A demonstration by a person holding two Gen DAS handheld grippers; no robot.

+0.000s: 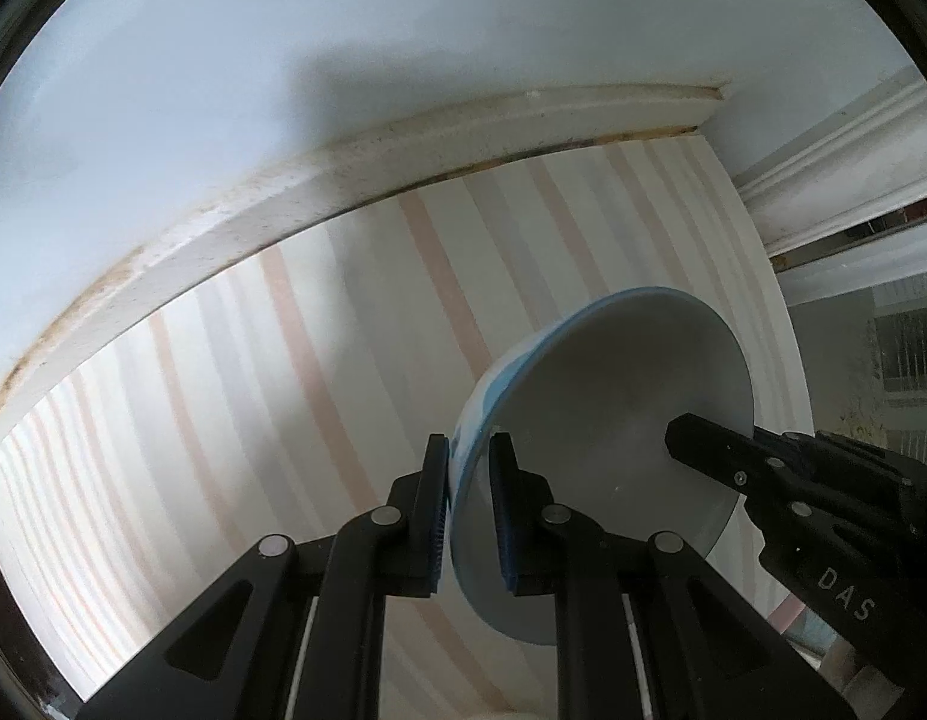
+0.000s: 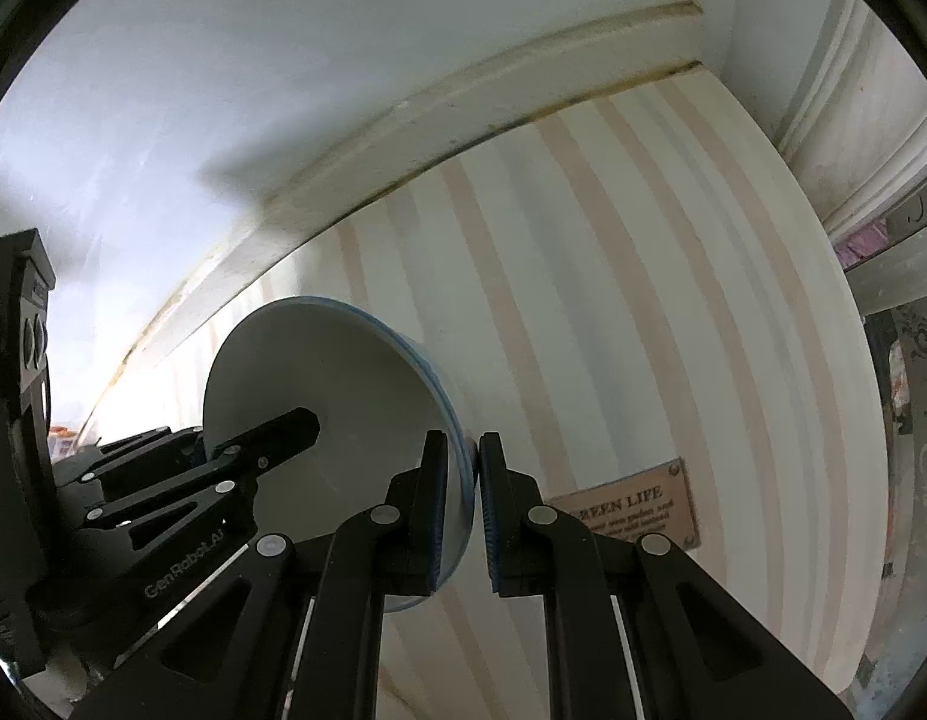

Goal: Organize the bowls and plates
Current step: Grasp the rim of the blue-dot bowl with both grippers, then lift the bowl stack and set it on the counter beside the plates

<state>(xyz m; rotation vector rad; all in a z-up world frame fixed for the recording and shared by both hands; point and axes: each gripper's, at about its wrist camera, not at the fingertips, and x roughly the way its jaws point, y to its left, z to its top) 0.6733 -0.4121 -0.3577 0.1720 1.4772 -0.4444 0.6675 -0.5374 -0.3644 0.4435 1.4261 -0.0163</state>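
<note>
The bowl (image 1: 607, 420) was white inside with a blue band on its outer wall and was gripped on two opposite sides of its rim, above a table covered by a striped tablecloth (image 1: 319, 396). The left gripper (image 1: 468, 468) was pinched on the rim, one blue pad against the outer wall and the other against the inner wall. The right gripper (image 2: 463, 468) was pinched on the opposite rim in the same manner, one pad inside the bowl and one outside. In each wrist view the other gripper entered from the far side of the bowl, with one black finger lying across the inner surface. The bowl was tilted, and whether it touched the tablecloth could not be determined. A brown label (image 2: 637, 507) lay on the tablecloth just beside the bowl, on the right gripper's side. A white wall (image 1: 403, 30) with a stained skirting strip (image 1: 355, 180) stood beyond the bowl.
</note>
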